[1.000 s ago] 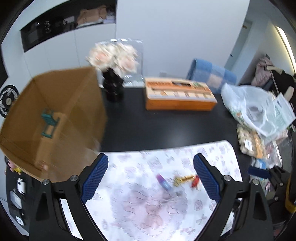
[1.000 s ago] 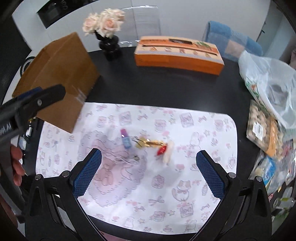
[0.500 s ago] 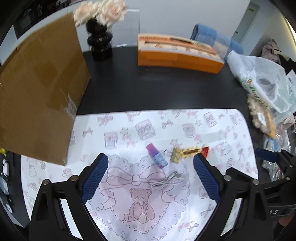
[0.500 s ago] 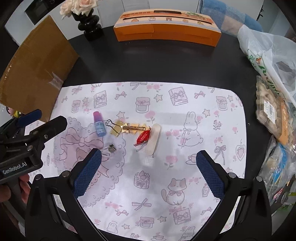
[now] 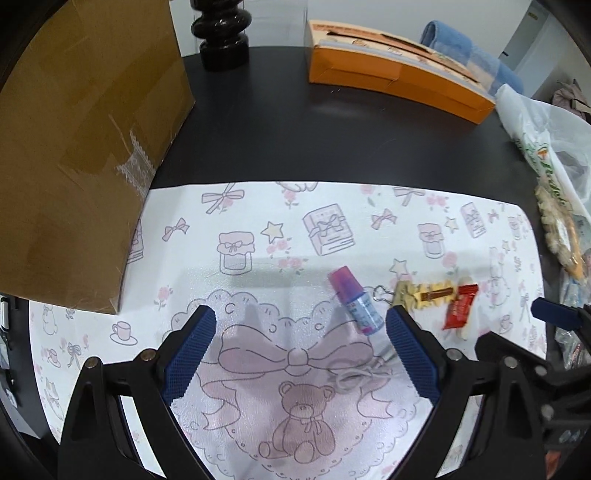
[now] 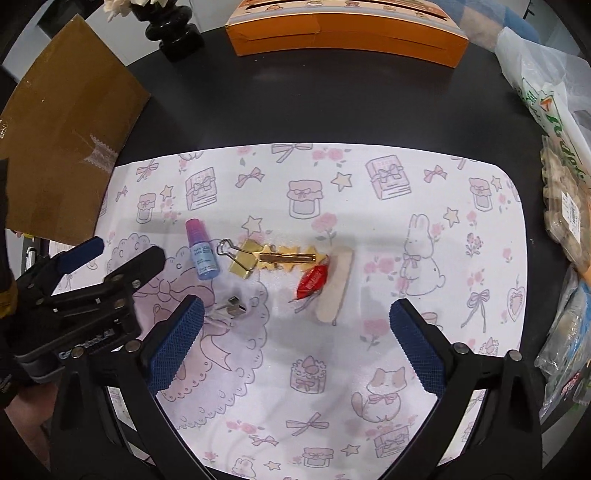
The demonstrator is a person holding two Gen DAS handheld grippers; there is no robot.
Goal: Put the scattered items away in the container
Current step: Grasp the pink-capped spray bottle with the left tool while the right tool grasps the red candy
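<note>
- The cardboard box (image 6: 62,122) is being seen at the far left, its lower corner overlapping the left edge of the patterned mat (image 6: 369,229) on the black table (image 6: 314,110).
- The left gripper (image 5: 301,354) is being held wide open and empty over the mat's bow-and-bear print; it is also being shown from the side in the right wrist view (image 6: 110,254), just left of the scattered items.
- The small bottle (image 6: 201,249) with a pink cap is being left lying on the mat, nearest the box.
- A gold binder clip (image 6: 242,260) is lying just right of the bottle, touching a gold star hair clip (image 6: 291,256).
- A small metal plug (image 6: 234,306) with a pale cable is lying below the clip, toward the mat's near edge.
- A red wrapped sweet (image 6: 314,280) is resting against a wooden stick (image 6: 336,284) — farthest from the box.
- The right gripper (image 6: 295,343) is being held open and empty over the mat, below the sweet and stick.
- An orange carton (image 6: 343,33) is standing beyond the mat, well apart.
</note>
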